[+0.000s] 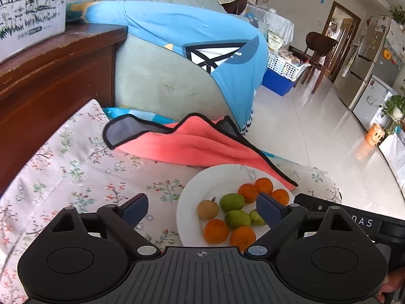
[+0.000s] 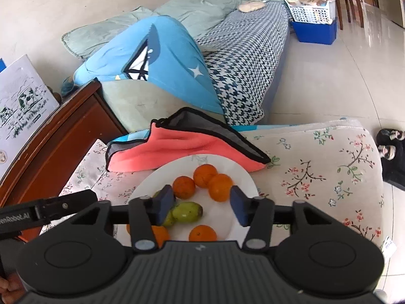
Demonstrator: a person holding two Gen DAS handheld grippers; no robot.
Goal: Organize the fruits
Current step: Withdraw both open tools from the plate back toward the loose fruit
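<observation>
White plate point(image 1: 192, 197) on floral-covered surface point(image 1: 76, 167), near its front edge, holds all fruit: oranges point(image 1: 249, 192) clustered at far side, green fruits point(image 1: 231, 202) mid-plate, brown fruit point(image 1: 208, 209) beside them. Left gripper point(image 1: 202, 209) spread wide, empty, above plate. Right gripper point(image 2: 202, 204) partly open, empty, hovering over fruit. Sorting likely near done.

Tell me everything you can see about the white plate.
The plate is round, white and glossy, like ceramic, with a faint grey mark near its far rim. It lies flat on the floral cloth, its far edge beside or just under the pink towel. It holds five oranges, three green fruits and one brownish fruit. Neither gripper touches it.
</observation>
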